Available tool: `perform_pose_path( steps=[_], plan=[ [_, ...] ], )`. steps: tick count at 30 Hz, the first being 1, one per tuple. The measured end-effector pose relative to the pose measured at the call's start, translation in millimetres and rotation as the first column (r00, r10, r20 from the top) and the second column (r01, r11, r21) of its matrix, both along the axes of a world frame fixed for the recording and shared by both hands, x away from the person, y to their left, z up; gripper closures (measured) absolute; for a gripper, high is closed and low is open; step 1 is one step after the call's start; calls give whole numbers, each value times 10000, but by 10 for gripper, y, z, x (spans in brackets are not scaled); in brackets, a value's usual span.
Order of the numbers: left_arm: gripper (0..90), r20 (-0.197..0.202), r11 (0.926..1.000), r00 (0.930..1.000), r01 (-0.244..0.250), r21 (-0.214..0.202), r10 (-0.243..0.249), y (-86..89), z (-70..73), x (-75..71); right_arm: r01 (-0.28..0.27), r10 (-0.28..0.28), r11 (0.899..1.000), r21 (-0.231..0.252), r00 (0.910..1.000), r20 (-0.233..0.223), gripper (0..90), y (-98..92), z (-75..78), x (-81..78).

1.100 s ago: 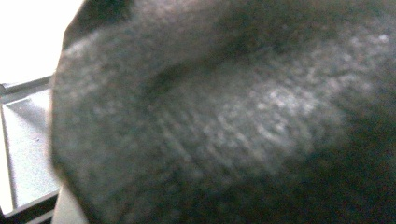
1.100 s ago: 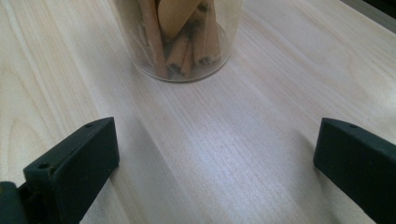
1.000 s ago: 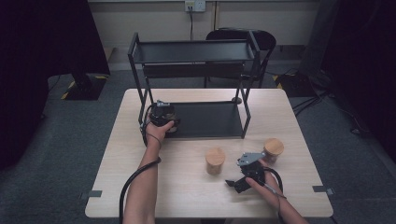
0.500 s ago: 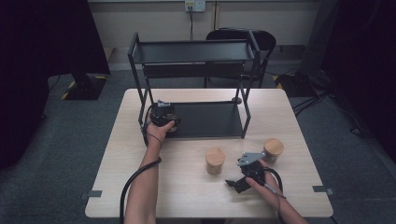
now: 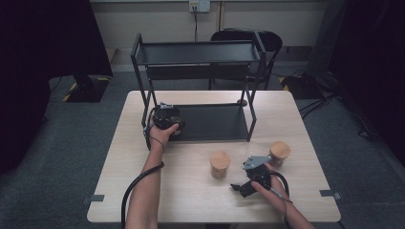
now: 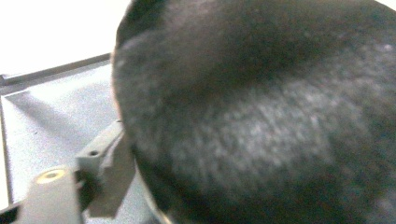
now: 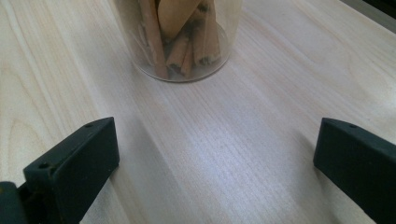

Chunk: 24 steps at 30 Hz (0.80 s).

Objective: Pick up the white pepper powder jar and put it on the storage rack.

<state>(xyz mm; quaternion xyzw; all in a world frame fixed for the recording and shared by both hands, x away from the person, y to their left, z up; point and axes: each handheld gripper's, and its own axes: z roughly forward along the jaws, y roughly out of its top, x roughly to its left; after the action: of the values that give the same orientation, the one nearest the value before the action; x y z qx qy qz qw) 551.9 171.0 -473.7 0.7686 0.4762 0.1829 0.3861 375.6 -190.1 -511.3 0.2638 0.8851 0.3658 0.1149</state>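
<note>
My left gripper (image 5: 168, 117) is at the front left corner of the black rack's lower shelf (image 5: 215, 122). Its jaws have just been opening. A dark round thing (image 6: 261, 121), blurred and very close, sits between them on the grey shelf (image 6: 56, 107). One grey finger (image 6: 105, 158) stands beside its left edge; the other is hidden. My right gripper (image 5: 239, 186) rests low over the table (image 5: 191, 195), open and holding nothing (image 7: 215, 154). Ahead of it stands a clear jar of cinnamon sticks (image 7: 180, 37). Two wooden-lidded jars (image 5: 220, 163) (image 5: 279, 151) stand near that gripper.
The black two-tier rack's top shelf (image 5: 198, 52) hangs over the lower one, with posts at its corners. A black chair (image 5: 248, 38) stands behind the table. Bare wood lies along the table's left side and front edge.
</note>
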Motion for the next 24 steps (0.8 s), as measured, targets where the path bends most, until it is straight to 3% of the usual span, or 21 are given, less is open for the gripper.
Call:
perform_pose_path(
  steps=[14, 24],
  plan=[
    [31, -79, 9993, 10000, -39, -366, 36, -4, 6, -92, -1, 1, 10000, -1, 10000, -1, 0, 0, 0, 0],
    [26, -147, 9990, 9999, 82, -430, -88, -1, -12, -169, -1, 1, 10000, -3, 10000, 0, 0, 0, 0, 0]
  ],
)
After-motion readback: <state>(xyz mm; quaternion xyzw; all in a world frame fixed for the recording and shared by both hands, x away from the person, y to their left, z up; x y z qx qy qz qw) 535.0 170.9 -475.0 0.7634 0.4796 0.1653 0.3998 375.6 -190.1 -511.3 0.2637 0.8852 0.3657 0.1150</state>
